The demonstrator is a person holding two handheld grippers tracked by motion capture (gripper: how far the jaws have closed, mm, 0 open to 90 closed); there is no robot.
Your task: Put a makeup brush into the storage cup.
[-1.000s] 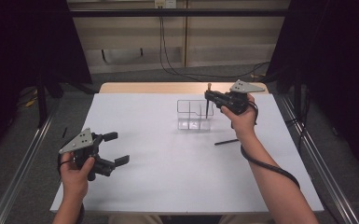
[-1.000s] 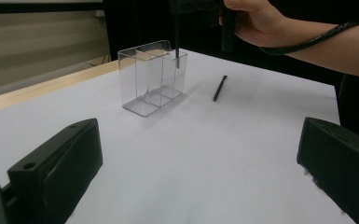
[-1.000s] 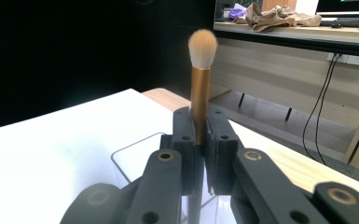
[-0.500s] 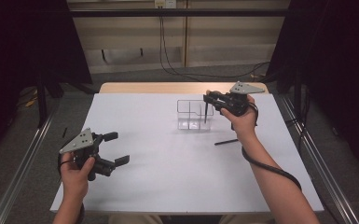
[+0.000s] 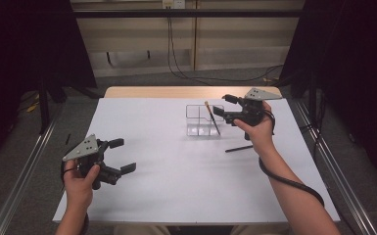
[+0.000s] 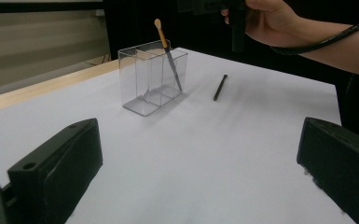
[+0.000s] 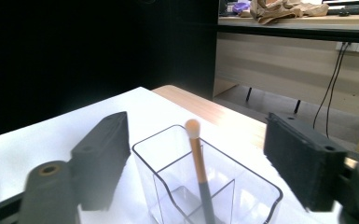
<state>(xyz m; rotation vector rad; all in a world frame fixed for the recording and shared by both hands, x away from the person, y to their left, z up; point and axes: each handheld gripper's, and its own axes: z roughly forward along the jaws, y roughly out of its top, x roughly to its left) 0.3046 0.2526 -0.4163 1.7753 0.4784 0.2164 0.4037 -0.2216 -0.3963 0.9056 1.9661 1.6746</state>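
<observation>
Above the clear organizer (image 5: 203,120) the right gripper (image 5: 223,105) has just been opening, jaws wide and empty, the brush (image 5: 212,117) released inside; next, fetch the black pencil (image 5: 239,148) from the desk (image 5: 176,166).

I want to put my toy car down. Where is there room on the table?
Free: the wide white middle between the left tool and the clear box. Crowded: by the box, its brush, the right tool and the loose black stick.
</observation>
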